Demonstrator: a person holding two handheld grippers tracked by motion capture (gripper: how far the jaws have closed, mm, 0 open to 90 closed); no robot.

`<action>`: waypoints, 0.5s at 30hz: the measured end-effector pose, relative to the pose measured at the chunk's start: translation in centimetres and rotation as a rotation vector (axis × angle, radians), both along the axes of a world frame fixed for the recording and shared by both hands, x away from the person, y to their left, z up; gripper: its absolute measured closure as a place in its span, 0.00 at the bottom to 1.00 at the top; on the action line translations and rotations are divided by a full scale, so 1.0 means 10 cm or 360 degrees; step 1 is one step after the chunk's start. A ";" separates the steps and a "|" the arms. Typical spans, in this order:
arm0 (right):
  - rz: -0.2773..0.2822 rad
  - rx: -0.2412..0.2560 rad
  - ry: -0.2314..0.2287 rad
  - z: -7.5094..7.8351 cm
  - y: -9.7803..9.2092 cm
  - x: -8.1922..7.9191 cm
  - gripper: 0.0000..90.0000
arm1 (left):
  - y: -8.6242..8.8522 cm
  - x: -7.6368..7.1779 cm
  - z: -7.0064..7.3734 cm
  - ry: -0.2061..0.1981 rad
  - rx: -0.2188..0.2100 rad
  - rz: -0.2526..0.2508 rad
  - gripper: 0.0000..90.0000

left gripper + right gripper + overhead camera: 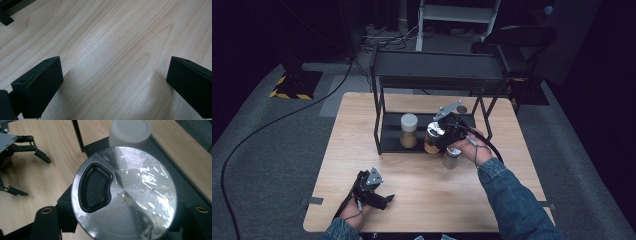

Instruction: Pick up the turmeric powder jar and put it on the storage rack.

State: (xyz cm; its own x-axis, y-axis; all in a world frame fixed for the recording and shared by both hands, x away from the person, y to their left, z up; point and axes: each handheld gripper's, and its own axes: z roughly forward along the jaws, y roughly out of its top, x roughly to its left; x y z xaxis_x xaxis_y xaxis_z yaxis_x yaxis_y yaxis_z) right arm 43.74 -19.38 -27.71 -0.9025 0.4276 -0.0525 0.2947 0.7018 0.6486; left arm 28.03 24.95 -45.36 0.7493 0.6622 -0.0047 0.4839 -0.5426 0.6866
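Rack (384,107) stands at table's (422,200) far edge. On its lower shelf: jar (408,131) at left, shaker (432,137) just right of it. Second shaker (451,157) on table, in front of rack, near the 1st shaker.

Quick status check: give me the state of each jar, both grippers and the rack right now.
Metal-lid jar: upright at the rack's lower shelf edge, held by right gripper, pour opening uncovered.
White-lid jar: upright on lower shelf, capped.
Small jar: upright on table, capped, free.
Left gripper: open, holding nothing, over table.
Rack: upright, top shelf bare.
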 end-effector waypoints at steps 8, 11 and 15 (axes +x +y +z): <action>-0.0059 -0.0033 -0.0015 -0.02 0.06 0.24 0.35 | 0.01 0.00 0.00 -0.0001 0.0000 -0.0004 0.01; -0.0073 -0.0037 -0.0013 -0.08 0.06 0.33 0.35 | 0.01 0.00 0.00 0.0000 0.0001 -0.0004 0.01; -0.0096 -0.0064 -0.0002 -0.17 0.08 0.45 0.35 | 0.01 0.00 0.00 -0.0001 0.0001 -0.0004 0.01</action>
